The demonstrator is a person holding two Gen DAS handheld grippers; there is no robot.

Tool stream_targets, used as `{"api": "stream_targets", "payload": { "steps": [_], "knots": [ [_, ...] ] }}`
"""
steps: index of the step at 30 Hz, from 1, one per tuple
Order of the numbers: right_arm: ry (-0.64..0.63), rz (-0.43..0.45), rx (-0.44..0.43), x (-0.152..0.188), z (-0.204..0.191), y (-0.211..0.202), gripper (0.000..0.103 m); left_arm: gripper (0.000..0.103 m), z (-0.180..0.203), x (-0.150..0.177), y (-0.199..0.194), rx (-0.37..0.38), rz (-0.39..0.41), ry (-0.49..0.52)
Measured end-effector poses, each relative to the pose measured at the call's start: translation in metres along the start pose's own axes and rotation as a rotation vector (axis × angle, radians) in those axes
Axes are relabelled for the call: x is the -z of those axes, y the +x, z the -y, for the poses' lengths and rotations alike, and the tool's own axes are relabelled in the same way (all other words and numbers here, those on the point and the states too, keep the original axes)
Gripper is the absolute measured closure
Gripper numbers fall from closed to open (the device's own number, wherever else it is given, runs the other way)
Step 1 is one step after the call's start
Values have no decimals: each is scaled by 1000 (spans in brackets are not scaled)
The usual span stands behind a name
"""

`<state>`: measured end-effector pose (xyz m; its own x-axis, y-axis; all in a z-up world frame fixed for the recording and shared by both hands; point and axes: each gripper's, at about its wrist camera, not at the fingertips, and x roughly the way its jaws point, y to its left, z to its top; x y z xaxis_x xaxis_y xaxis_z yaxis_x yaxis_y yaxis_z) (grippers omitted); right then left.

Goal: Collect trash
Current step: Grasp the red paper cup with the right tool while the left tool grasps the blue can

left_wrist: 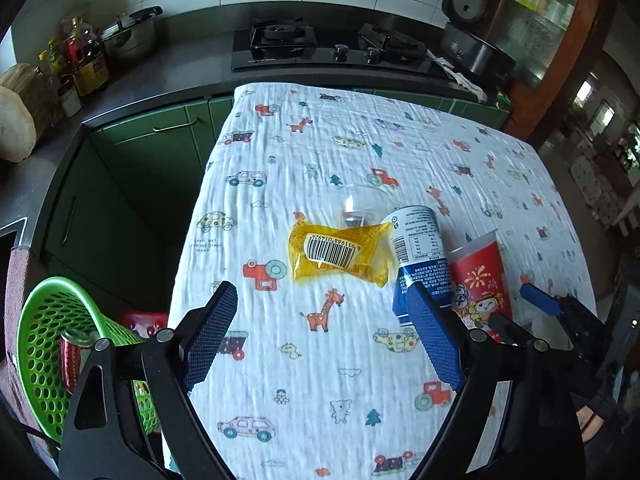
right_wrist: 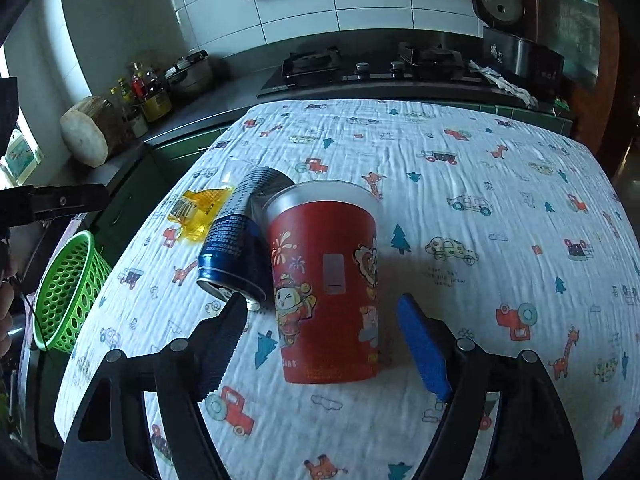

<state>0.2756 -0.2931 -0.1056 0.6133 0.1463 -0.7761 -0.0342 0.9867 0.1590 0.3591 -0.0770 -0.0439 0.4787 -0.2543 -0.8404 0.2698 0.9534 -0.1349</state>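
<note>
On the cartoon-print tablecloth (left_wrist: pixel 320 380) lie a yellow wrapper with a barcode (left_wrist: pixel 340 252) (right_wrist: pixel 196 210), a blue can on its side (left_wrist: pixel 420 256) (right_wrist: pixel 236 240) and a clear plastic cup (left_wrist: pixel 356 204) behind them. A red paper cup (left_wrist: pixel 480 276) (right_wrist: pixel 324 280) stands beside the can. My left gripper (left_wrist: pixel 320 286) hovers open over the cloth, just short of the wrapper, with nothing between its fingers. My right gripper (right_wrist: pixel 320 302) is open with the red cup between its pads, a gap showing on each side. One of its blue pads (left_wrist: pixel 538 299) shows in the left wrist view.
A green perforated basket (left_wrist: pixel 44 344) (right_wrist: pixel 64 292) sits off the table's left edge with a red can (left_wrist: pixel 74 356) inside. Behind the table runs a dark counter with a gas stove (left_wrist: pixel 328 46), a pot (left_wrist: pixel 130 36), bottles (left_wrist: pixel 84 60) and a rice cooker (left_wrist: pixel 472 40).
</note>
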Motion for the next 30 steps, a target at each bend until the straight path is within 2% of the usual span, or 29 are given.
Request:
{"api": "stream_targets", "payload": {
  "steps": [11,15,17,30],
  "knots": [
    [-11,-62,-23,-10,9,34,30,19,30,-14,27,85,-43,36],
    [-19,-79,-37,-11,9,43,30,24,41,-17,40,111,-75,41],
    [-17,-87,-50,-11,10,46,35,27,46,-19,46,129,-87,41],
    [28,-47,-43,5,32,19,36,27,65,-22,75,200,-156,4]
  ]
}}
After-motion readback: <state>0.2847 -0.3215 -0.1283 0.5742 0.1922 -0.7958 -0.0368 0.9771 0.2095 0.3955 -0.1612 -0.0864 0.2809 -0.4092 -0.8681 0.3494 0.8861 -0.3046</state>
